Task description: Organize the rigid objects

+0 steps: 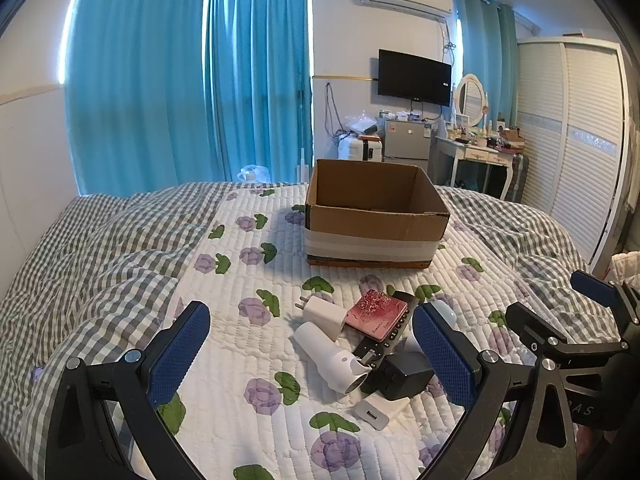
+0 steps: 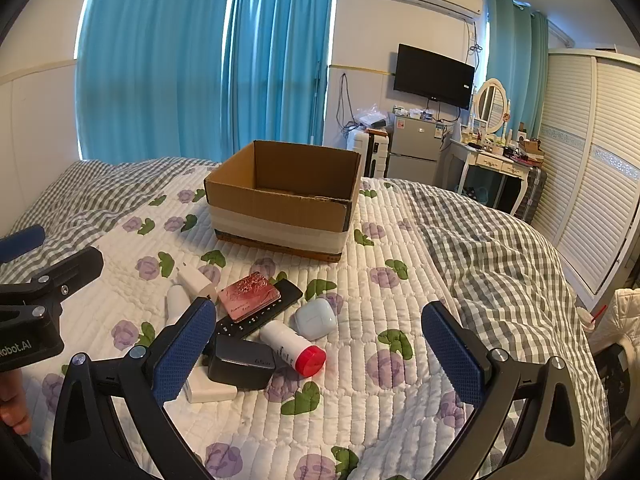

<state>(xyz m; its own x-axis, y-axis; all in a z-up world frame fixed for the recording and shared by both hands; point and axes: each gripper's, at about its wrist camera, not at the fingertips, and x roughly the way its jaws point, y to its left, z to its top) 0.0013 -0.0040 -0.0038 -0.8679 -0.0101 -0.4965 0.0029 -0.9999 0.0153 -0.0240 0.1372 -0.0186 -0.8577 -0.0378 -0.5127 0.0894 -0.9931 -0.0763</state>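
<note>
A pile of small rigid items lies on the flowered quilt (image 1: 240, 360): a white plug adapter (image 1: 324, 316), a pink card case (image 1: 374, 314) on a black remote (image 1: 384, 340), a white cylinder (image 1: 332, 354), a black charger block (image 1: 404, 376), a flat white charger (image 1: 376, 410). The right wrist view adds a red-capped white bottle (image 2: 294, 346) and a white earbud case (image 2: 316, 319). An open cardboard box (image 1: 372, 216) stands beyond the pile. My left gripper (image 1: 312, 356) is open above the pile. My right gripper (image 2: 320, 352) is open, nothing between its fingers.
Grey checked bedding (image 2: 500, 264) lies on both sides of the quilt. Behind the bed are blue curtains (image 1: 180, 80), a small fridge (image 1: 406, 142), a dressing table (image 1: 476, 156) and a white wardrobe (image 2: 592, 184). The right gripper's frame (image 1: 580, 332) shows at the left view's right edge.
</note>
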